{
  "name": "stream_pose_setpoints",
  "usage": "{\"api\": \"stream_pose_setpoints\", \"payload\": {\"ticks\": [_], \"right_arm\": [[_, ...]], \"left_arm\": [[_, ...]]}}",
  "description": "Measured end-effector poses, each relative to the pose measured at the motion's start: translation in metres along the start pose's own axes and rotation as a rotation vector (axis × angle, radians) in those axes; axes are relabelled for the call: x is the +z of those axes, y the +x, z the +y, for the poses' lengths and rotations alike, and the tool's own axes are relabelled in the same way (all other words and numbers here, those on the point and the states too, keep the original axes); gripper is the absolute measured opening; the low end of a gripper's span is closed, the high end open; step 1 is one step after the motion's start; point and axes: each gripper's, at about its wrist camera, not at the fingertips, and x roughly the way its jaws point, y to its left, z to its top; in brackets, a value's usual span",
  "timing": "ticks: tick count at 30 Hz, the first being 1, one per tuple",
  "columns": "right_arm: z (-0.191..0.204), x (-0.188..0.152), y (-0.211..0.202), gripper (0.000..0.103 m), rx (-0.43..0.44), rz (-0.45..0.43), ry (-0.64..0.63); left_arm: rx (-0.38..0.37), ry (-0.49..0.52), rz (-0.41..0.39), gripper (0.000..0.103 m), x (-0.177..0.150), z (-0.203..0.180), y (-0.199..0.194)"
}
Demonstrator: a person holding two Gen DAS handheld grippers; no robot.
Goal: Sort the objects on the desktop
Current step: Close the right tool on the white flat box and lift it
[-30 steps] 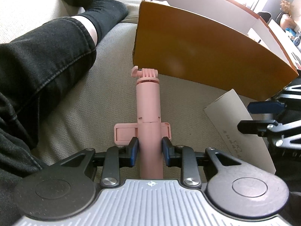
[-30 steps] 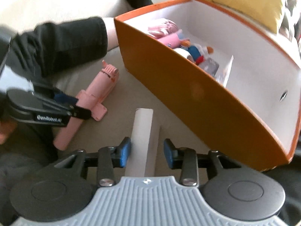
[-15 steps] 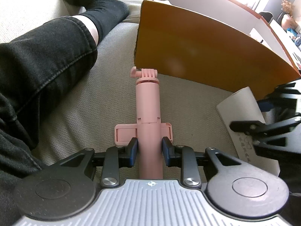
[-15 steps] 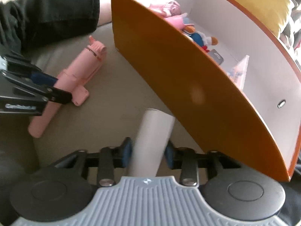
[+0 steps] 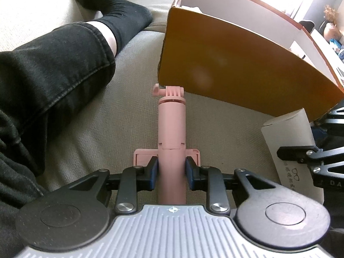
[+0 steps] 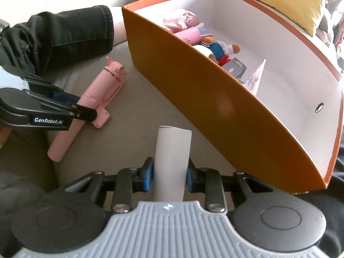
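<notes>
grippers each clamp an item lengthwise for carrying to the box (image 6: 215, 99): left gripper (image 5: 171, 169) the pink stick (image 5: 172, 129), right gripper (image 6: 169, 176) the white tube (image 6: 172, 157).

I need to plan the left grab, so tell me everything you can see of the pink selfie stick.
The pink selfie stick is matte plastic, a round tube with a ridged mount and thumbscrew at its far end, and a flat phone clamp crossing it mid-length. It lies flat on the beige sofa cushion, its head pointing at the orange box without touching it. The left gripper straddles its handle, blue pads on either side; contact looks close but I cannot confirm it.
</notes>
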Motion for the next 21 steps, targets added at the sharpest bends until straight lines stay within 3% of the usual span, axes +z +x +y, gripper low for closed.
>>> {"api": "stream_pose_setpoints", "payload": {"ticks": [14,21], "right_arm": [[-0.006,-0.001,-0.001,0.031,0.022,-0.014,0.111],[-0.014,-0.003,-0.023,0.03,0.095,-0.059,0.144]], "left_arm": [[0.009,0.024,-0.034,0.03,-0.014,-0.01,-0.018],[-0.018,-0.014,-0.074,0.03,-0.016,-0.003,-0.034]]}}
